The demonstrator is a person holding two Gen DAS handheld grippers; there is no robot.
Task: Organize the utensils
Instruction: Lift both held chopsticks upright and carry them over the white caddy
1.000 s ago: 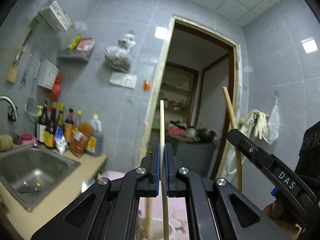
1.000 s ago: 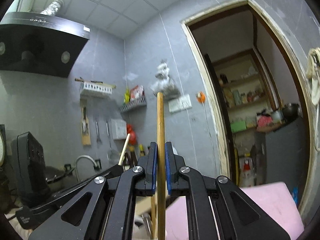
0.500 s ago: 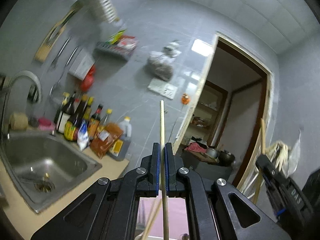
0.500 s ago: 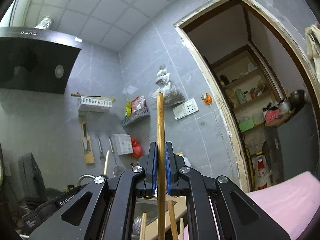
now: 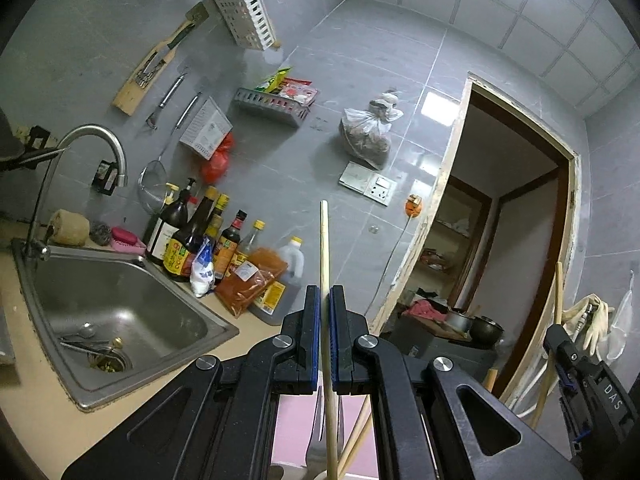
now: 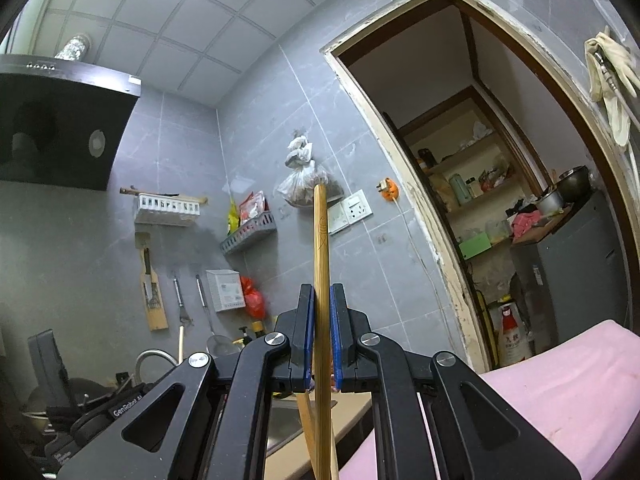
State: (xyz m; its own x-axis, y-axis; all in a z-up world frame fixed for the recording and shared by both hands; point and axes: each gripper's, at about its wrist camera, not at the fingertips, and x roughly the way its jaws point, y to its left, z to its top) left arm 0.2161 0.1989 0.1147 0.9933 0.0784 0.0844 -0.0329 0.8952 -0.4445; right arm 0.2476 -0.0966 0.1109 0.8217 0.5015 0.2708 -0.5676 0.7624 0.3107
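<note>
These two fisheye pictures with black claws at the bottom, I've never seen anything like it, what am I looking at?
No robot: a person carries a two-finger gripper in each hand, each with a camera looking along its fingers. In the left view, the left gripper is shut on a pale thin chopstick, above a counter with a steel sink and sauce bottles. In the right view, the right gripper is shut on a darker bamboo stick, beside a pink mat. More sticks stand below; what holds them is hidden.
</note>
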